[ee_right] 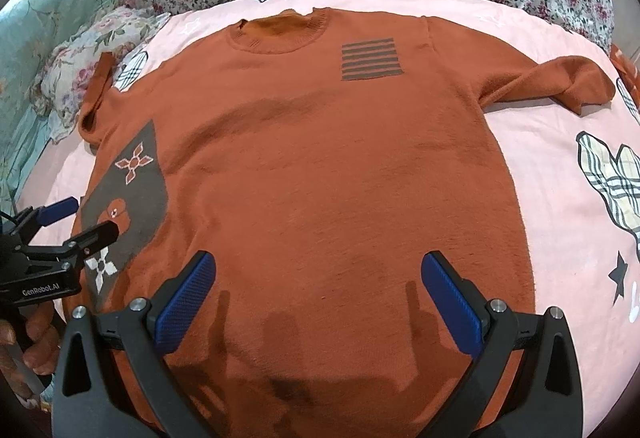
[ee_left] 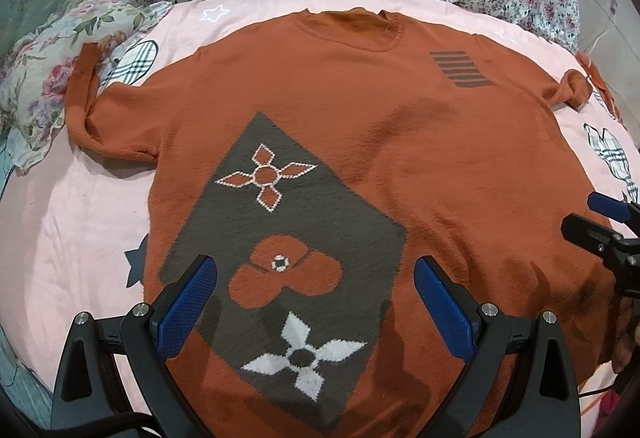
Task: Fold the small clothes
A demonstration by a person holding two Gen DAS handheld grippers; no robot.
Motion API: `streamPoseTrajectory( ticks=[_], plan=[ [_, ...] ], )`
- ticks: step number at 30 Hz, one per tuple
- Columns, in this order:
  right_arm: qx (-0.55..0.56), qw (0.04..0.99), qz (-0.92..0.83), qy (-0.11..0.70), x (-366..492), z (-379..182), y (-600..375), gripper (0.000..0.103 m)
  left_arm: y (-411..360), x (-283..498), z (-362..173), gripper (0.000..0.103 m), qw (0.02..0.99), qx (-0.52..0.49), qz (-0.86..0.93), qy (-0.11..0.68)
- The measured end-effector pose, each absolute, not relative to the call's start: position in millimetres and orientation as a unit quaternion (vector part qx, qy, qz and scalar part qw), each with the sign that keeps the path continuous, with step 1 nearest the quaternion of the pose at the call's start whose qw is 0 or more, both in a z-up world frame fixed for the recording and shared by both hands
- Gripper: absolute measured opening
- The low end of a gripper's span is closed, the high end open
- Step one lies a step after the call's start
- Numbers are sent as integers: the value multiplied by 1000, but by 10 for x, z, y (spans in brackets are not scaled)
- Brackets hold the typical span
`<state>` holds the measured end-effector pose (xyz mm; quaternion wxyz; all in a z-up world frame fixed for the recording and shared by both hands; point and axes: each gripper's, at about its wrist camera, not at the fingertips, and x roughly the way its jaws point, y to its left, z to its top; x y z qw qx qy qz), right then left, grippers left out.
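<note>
An orange sweater is laid flat, front side up, on a pink sheet, with its neck at the far side and both sleeves spread out. The left gripper is held wide open above the grey flower patch near the bottom edge, with nothing in it. The right gripper is held wide open too, above the plain orange part beside it.
</note>
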<state>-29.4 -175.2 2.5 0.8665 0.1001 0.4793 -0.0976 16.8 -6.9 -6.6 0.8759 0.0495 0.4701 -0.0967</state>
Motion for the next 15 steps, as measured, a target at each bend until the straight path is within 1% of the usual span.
streamPoseTrajectory(
  ticks=[11,15],
  plan=[
    [173,862,-102,466,-303,94,-2199,102,-90,311,-48,100,877,34,-120,464],
    [200,860,-112,456,-293,167,-2520,102,-91,358,-33,100,878,34,-122,462]
  ],
)
